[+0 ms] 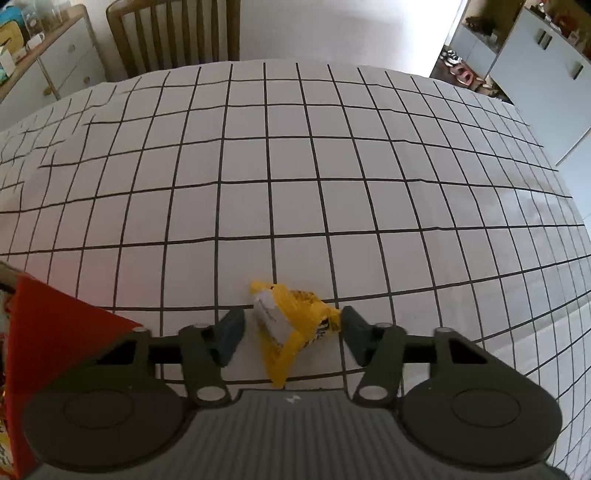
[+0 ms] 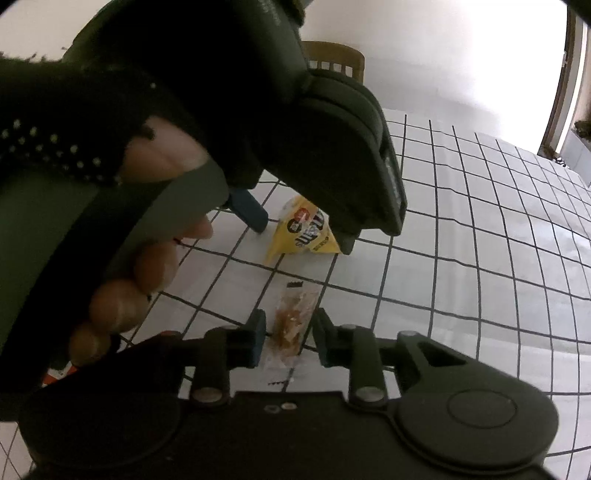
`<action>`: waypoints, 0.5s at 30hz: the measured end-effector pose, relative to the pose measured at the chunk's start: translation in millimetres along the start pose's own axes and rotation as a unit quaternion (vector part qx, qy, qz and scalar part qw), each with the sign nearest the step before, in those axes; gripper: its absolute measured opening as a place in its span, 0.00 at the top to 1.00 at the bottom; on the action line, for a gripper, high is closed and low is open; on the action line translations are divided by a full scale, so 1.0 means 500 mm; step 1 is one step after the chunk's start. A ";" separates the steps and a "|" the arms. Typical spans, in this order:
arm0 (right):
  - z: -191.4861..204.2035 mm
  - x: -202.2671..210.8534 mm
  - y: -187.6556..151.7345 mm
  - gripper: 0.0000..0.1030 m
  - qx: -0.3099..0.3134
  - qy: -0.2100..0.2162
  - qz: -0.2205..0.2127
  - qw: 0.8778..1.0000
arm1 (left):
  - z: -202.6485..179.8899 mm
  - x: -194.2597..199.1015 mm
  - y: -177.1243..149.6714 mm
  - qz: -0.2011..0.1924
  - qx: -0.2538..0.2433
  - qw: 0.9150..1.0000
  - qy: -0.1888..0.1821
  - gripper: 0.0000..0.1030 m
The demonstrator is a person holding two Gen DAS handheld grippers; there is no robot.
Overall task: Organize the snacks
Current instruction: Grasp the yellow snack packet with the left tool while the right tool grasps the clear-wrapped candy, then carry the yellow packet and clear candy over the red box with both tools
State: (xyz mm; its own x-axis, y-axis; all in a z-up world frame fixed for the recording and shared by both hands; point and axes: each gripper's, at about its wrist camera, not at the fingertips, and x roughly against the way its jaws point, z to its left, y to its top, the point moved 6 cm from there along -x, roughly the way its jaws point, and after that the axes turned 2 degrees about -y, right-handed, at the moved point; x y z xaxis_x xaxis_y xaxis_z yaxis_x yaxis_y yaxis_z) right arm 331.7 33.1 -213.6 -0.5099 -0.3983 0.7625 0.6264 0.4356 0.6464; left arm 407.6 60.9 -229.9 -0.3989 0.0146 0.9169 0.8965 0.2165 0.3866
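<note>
- Table (image 1: 295,177), covered in a white cloth with a black grid, is filling most of both views; a wooden chair (image 1: 173,33) is standing at its far edge.
- Red box (image 1: 55,332) is sitting at the lower left of the left wrist view, just beside the left gripper's body; printed packaging is showing at its edge.
- Person's left hand (image 2: 147,229), in a dark fingerless glove, is wrapping the handle of the left gripper in the right wrist view.
- Left gripper (image 1: 293,332) is pointing steeply down at the table, jaws partly spread and straddling the yellow snack packet (image 1: 291,325). The right pad is sitting at the packet's edge; a gap is showing on the left side. No firm pinch visible.
- Right gripper (image 2: 288,339) is hovering near the left one, jaws narrowly parted around the clear-wrapped snack (image 2: 291,321), which is lying flat on the cloth. Whether the pads are pressing the wrapper, cannot tell.
- Yellow packet is lying just beyond the clear-wrapped snack, the two slightly apart.
</note>
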 end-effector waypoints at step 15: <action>-0.058 0.063 -0.005 0.86 -0.075 -0.008 -0.002 0.997 | 0.016 0.060 -0.028 -0.005 0.030 0.999 -0.025 0.66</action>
State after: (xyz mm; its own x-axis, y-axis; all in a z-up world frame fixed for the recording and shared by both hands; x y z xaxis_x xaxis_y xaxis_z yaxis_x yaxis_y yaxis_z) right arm 331.1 -4.0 -192.1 -0.5218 -0.3861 0.7607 0.7045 0.3078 0.6395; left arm 381.6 66.2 -208.6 -0.4179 0.0605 0.9065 0.8800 0.2749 0.3874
